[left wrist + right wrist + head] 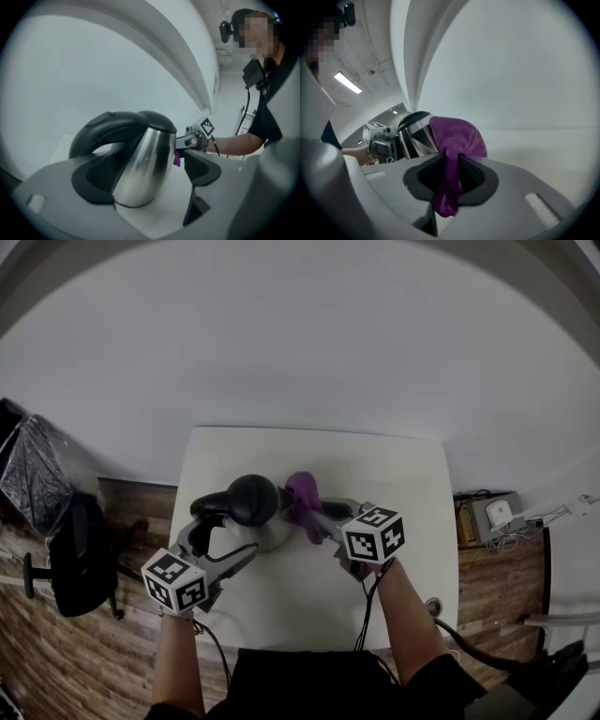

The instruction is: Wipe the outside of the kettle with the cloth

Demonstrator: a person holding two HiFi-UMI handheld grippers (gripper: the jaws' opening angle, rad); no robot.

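While the right claw [451, 171] is clamped tight on the purple cloth [457, 136], with the bunch proud of the tips and a tail hanging below, the cloth sits against the kettle [255, 502], high on the side away from its handle [103, 129]. Kettle is upright on the white bench [375, 465], left of centre.

Left claw [150, 171] is wide open with the steel body between its jaws, pads not pressing, so I'd call the kettle unbraced. It will likely slide under a push.

Suggest:
- brace it first
- wipe with the bunch, not the tips
- work round the body with light pressure

In the way: the left jaws flank the body, and the handle blocks one side. The chair [80, 559] and the cabled box [497, 517] are off the bench, so no issue.
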